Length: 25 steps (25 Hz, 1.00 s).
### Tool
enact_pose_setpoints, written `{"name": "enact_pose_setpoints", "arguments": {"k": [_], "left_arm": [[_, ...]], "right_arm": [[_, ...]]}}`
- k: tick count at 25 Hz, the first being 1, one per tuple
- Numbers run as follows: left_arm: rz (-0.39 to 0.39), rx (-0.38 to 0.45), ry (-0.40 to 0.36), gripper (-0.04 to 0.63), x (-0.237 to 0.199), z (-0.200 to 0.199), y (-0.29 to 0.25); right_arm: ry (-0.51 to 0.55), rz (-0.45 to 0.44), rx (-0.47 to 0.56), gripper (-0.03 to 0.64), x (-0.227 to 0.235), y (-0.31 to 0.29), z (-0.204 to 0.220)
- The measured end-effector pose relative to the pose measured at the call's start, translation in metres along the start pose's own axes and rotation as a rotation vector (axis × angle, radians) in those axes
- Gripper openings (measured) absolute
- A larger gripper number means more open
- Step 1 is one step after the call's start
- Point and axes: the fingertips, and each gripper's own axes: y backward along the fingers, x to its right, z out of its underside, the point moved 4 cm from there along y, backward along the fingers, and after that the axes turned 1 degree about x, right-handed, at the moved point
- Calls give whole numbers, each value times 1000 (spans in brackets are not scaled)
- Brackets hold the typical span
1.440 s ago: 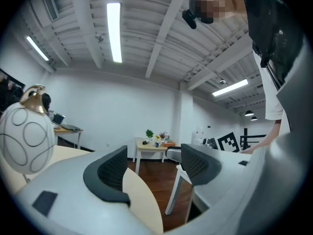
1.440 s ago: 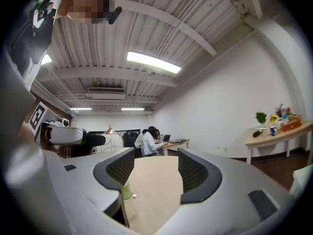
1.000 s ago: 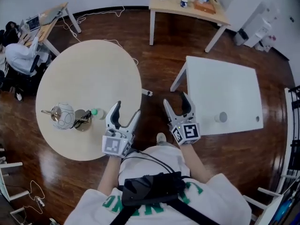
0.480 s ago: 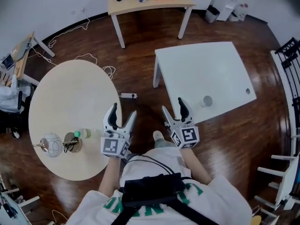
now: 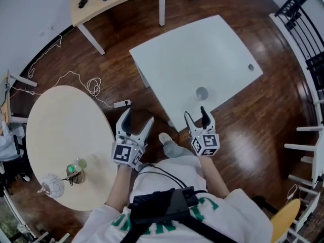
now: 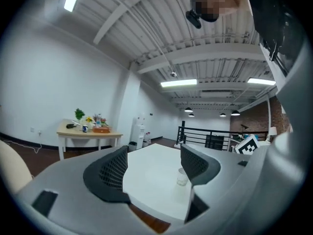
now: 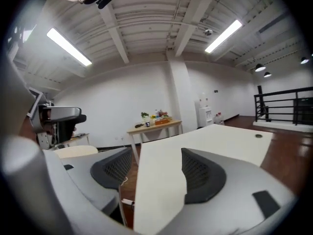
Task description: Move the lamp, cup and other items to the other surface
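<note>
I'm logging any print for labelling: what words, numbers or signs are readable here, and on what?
Shirt: green letters, upside down and partly covered by a strap; not readable.
Left gripper and right gripper: square black-and-white marker patterns, no words.
Far table: anything printed there is too small to read.

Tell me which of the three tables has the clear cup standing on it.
The white rectangular table: the cup stands near its front edge. The round beige table holds the lamp instead, and the wooden table stands by the wall.
</note>
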Motion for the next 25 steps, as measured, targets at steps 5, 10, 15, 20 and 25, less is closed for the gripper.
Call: {"name": "enact_pose_setpoints", "arguments": {"k": [5, 10, 15, 20, 25], "left_arm": [[92, -55, -8, 325, 29, 10, -37], [126, -106, 30, 325, 51, 7, -58], [98, -131, 38, 325, 55, 14, -58], [48, -123, 21, 325, 40, 23, -41], [-6, -94, 54, 325, 22, 8, -14]], "right_arm": [[-1, 150, -64, 459, 73, -3, 31], [-2, 160, -126, 459, 108, -36, 55], [32, 116, -216, 454, 119, -70, 70], [35, 68, -243, 357, 116, -86, 68], [47, -18, -179, 354, 74, -82, 38]]}}
